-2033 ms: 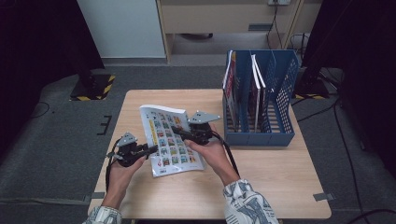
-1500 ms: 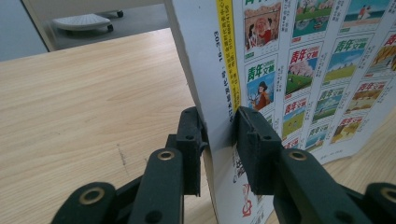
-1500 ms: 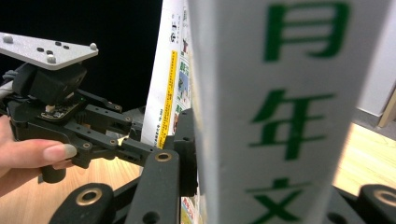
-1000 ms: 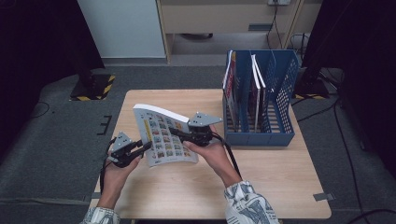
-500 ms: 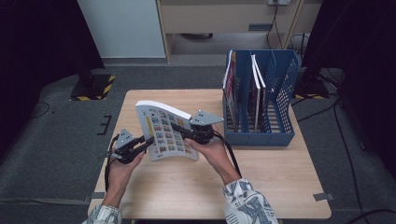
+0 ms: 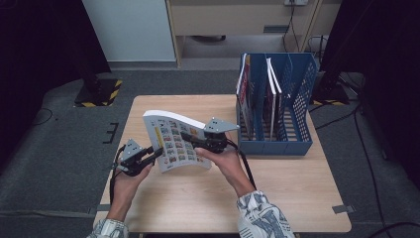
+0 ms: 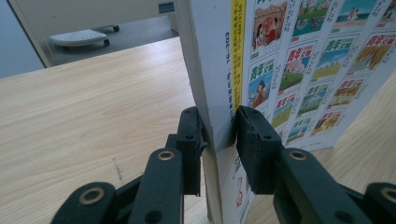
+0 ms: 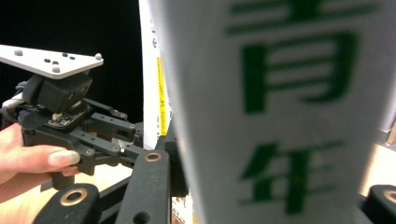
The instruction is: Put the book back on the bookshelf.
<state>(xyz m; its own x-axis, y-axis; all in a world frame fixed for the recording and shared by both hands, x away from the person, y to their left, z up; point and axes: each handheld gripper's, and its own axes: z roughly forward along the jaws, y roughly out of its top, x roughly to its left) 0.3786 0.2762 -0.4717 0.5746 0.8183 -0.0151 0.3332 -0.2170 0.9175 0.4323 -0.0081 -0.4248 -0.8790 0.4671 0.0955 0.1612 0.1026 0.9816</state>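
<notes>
A thick white book (image 6: 173, 141) with rows of small coloured cover pictures stands tilted on edge above the wooden table (image 6: 277, 198), held from both sides. My left gripper (image 6: 157, 152) is shut on its lower spine edge; in the left gripper view both pads (image 7: 247, 140) press the book (image 7: 303, 60). My right gripper (image 6: 190, 141) has the book's right side between its jaws. They have just been opening slightly, with the blurred book (image 8: 280, 93) still between them and against the left pad (image 8: 173, 158). The left gripper (image 8: 70, 116) shows beyond it.
A blue slotted file rack (image 6: 297, 129) stands at the table's back right, with several upright books (image 6: 270, 94) in its left slots. Bare tabletop lies in front of and left of the hands. Dark floor surrounds the table.
The book has been lifted from lying flat on the table and tipped up onto its edge between the two grippers. Both hands have barely shifted in the last half second.
</notes>
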